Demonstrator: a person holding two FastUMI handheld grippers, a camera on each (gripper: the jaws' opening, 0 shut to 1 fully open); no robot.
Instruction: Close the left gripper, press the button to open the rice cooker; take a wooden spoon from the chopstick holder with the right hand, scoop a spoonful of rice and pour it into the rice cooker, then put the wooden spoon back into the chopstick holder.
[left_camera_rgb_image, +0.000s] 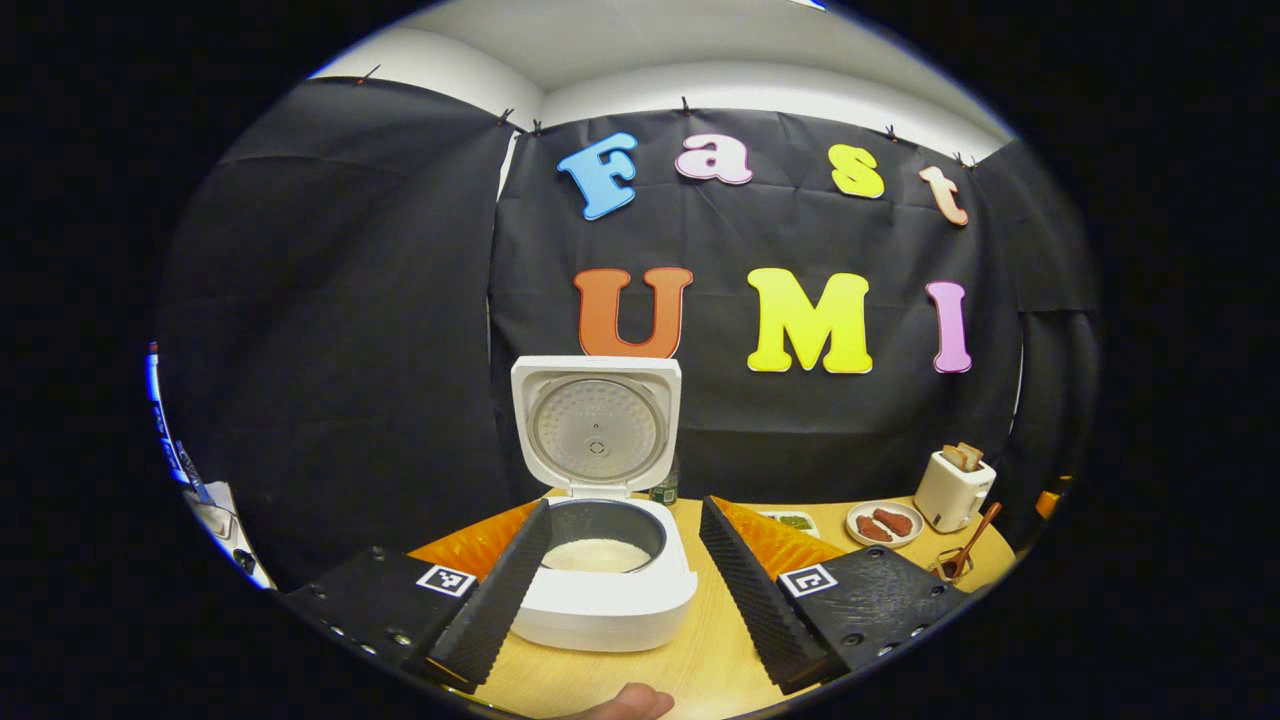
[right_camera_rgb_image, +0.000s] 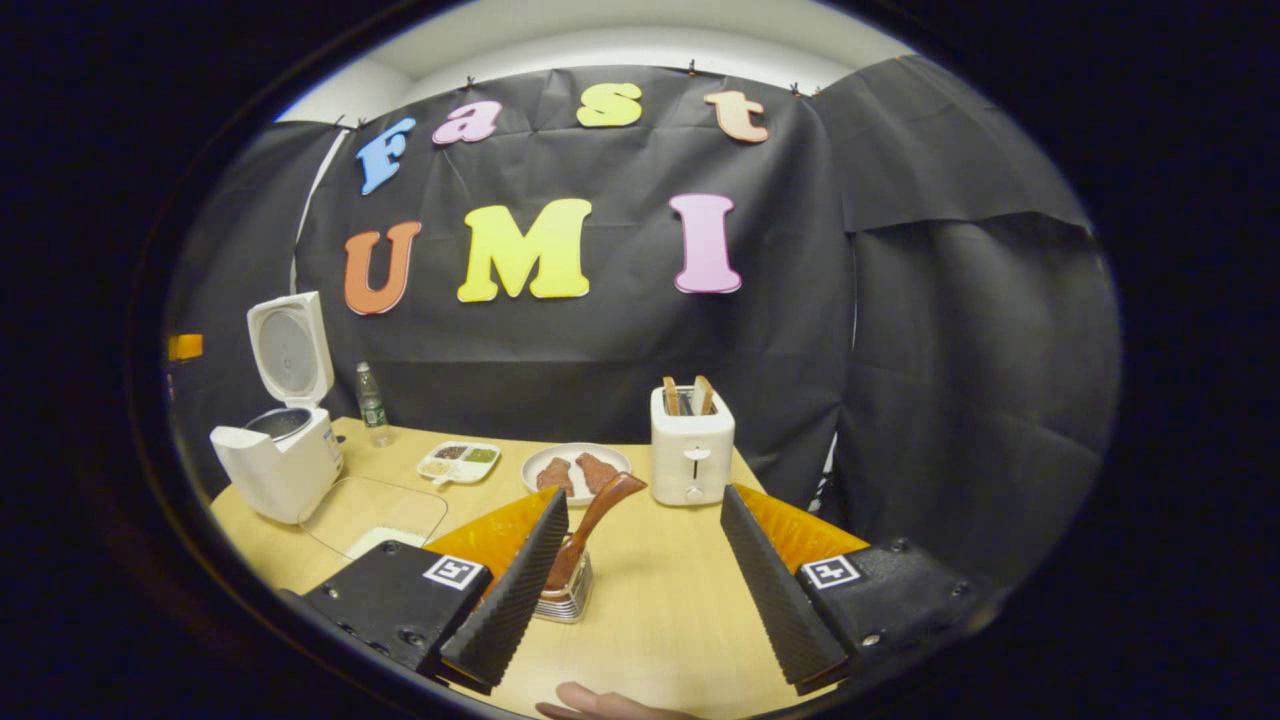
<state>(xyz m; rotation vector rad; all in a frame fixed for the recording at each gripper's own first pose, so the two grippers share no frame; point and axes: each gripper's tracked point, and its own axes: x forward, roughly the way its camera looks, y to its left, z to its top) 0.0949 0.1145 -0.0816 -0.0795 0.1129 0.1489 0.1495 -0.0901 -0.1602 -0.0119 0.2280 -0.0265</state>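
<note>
The white rice cooker (left_camera_rgb_image: 600, 590) stands in front of my left gripper (left_camera_rgb_image: 625, 580) with its lid (left_camera_rgb_image: 597, 425) raised; white rice (left_camera_rgb_image: 595, 555) lies in the inner pot. My left gripper is open, its fingers either side of the cooker's front, not touching it. In the right gripper view the wooden spoon (right_camera_rgb_image: 590, 525) leans in the clear chopstick holder (right_camera_rgb_image: 565, 595) just inside my right gripper's left finger. My right gripper (right_camera_rgb_image: 640, 590) is open and holds nothing. The cooker (right_camera_rgb_image: 280, 455) sits far left there, with a clear tray of rice (right_camera_rgb_image: 375, 520) beside it.
On the wooden table (right_camera_rgb_image: 660, 610) stand a white toaster (right_camera_rgb_image: 692, 445) with bread, a plate (right_camera_rgb_image: 575, 470) of brown pieces, a small divided dish (right_camera_rgb_image: 460, 460) and a bottle (right_camera_rgb_image: 372, 405). In the left gripper view the toaster (left_camera_rgb_image: 955, 485) and spoon (left_camera_rgb_image: 970, 545) sit at right.
</note>
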